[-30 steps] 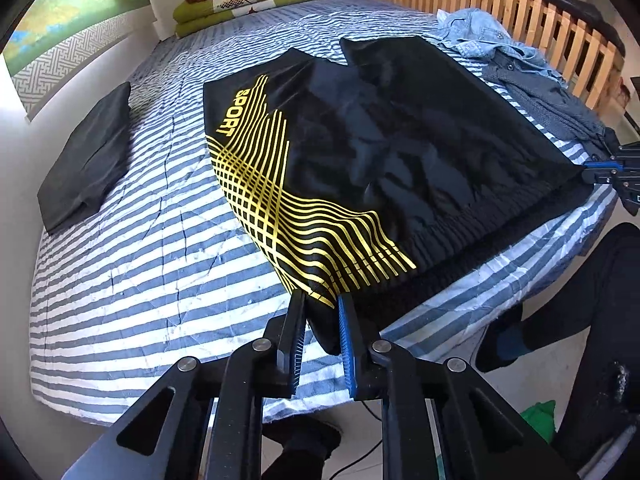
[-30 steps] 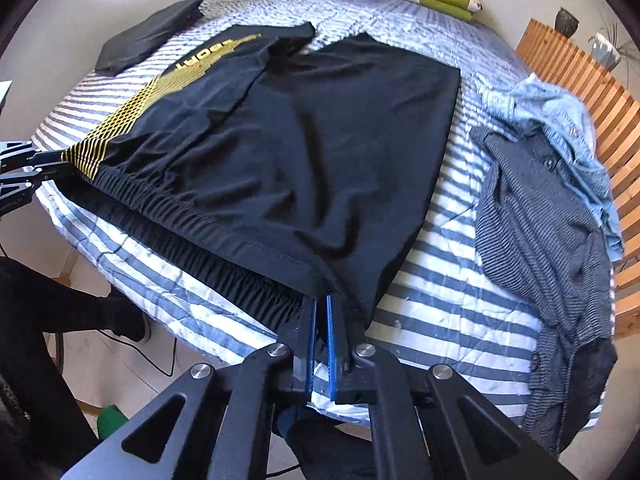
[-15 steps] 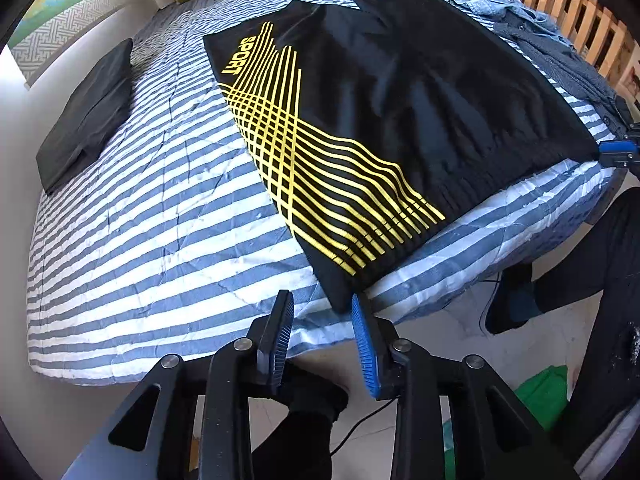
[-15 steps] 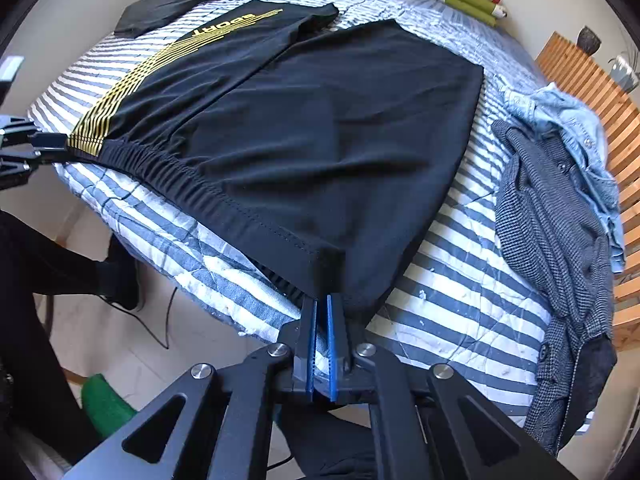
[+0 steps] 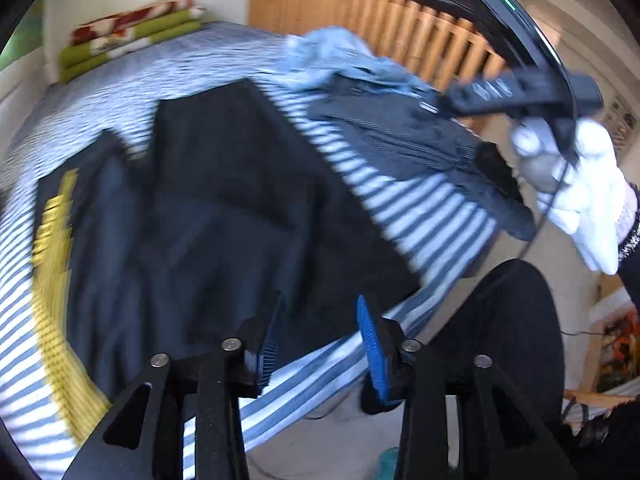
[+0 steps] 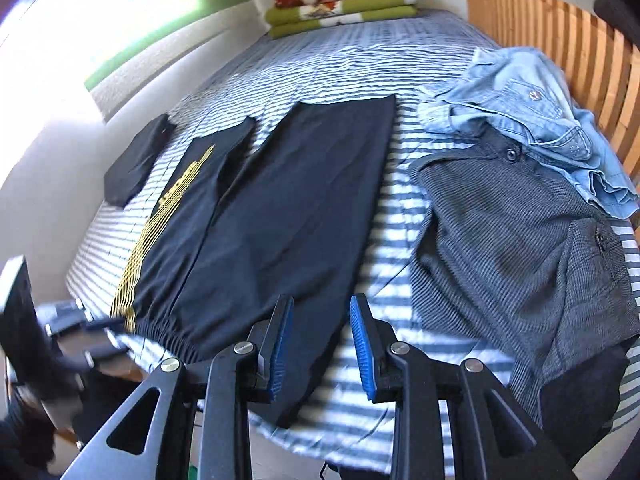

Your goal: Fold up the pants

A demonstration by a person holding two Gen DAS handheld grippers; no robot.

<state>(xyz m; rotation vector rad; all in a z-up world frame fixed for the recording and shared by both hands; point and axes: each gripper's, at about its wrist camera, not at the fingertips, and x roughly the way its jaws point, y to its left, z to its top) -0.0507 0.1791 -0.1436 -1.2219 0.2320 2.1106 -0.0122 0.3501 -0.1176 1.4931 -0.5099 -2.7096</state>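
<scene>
Black pants (image 6: pixel 288 216) with yellow stripes down one leg (image 6: pixel 160 220) lie flat on the striped bed (image 6: pixel 400 208), waistband at the near edge. My right gripper (image 6: pixel 320 344) hovers over the waistband's right corner. Its jaws are opening, and the pads do not press the cloth that shows in the gap. In the blurred left wrist view, my left gripper (image 5: pixel 320 340) is over the pants (image 5: pixel 224 208) at the bed's edge. Its jaws are opening too, with nothing gripped. A white-gloved hand (image 5: pixel 580 184) holds the right gripper at the upper right. The left gripper (image 6: pixel 72 320) shows blurred at the lower left.
A grey jacket (image 6: pixel 512 240) and a denim shirt (image 6: pixel 532 120) lie on the bed's right side by a wooden slatted rail (image 6: pixel 560 40). A folded dark garment (image 6: pixel 136 168) sits at the left, folded blankets (image 6: pixel 340 4) at the far end. The person's dark-clad leg (image 5: pixel 500 340) stands by the bed.
Both grippers have let go of the waistband and opened. The pants now rest flat on the bed. The left gripper has swung right along the bed edge, and the right has rolled.
</scene>
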